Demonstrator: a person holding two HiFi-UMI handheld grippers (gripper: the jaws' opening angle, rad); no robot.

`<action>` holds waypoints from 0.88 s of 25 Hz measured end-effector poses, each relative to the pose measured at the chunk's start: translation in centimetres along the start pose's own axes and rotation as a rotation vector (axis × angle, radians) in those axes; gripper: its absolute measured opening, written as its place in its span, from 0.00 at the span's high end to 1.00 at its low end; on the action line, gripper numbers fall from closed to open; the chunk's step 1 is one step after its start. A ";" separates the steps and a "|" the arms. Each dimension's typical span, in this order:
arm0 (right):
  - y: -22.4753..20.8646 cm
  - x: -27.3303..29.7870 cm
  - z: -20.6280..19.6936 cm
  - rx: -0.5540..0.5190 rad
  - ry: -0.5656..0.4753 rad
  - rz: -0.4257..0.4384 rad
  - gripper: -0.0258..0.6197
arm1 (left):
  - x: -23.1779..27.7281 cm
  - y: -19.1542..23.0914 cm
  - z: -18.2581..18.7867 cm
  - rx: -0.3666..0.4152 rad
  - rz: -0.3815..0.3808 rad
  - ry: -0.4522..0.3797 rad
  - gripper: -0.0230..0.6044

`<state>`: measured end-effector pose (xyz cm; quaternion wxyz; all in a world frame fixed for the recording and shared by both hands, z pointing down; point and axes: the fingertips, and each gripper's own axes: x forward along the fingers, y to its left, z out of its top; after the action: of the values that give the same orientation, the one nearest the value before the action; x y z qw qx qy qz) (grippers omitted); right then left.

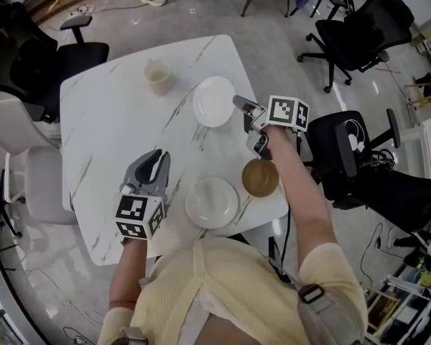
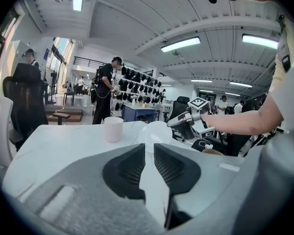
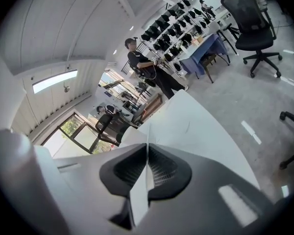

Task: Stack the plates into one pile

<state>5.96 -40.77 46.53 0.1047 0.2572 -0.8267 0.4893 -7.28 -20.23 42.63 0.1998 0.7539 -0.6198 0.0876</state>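
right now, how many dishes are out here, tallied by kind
white plates: 2 (far plate, near plate)
brown dish: 1
cup: 1
total: 4
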 end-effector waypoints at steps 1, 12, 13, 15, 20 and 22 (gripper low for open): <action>0.5 -0.3 -0.1 -0.006 -0.005 0.006 0.93 | -0.2 0.0 0.1 0.002 -0.003 -0.003 0.87; 5.4 -5.7 -3.4 -0.036 -0.043 0.074 0.93 | -1.9 -0.6 -0.3 -0.003 -0.031 -0.022 0.87; 5.8 -6.2 -4.0 -0.035 -0.046 0.081 0.93 | -2.2 -0.6 -0.4 -0.004 -0.034 -0.021 0.87; 6.5 -7.1 -5.1 -0.033 -0.050 0.089 0.93 | -2.6 -0.7 -0.6 -0.006 -0.041 -0.019 0.87; 7.6 -9.4 -7.9 -0.015 -0.072 0.107 0.93 | -3.6 -1.1 -1.0 0.003 -0.055 -0.023 0.87; 8.0 -10.4 -8.8 -0.005 -0.083 0.113 0.93 | -4.2 -1.3 -1.1 -0.001 -0.058 -0.028 0.87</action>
<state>9.85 -26.66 40.48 0.0430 0.2300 -0.8447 0.4813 -6.77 -15.86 41.74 0.1938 0.7726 -0.6004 0.0708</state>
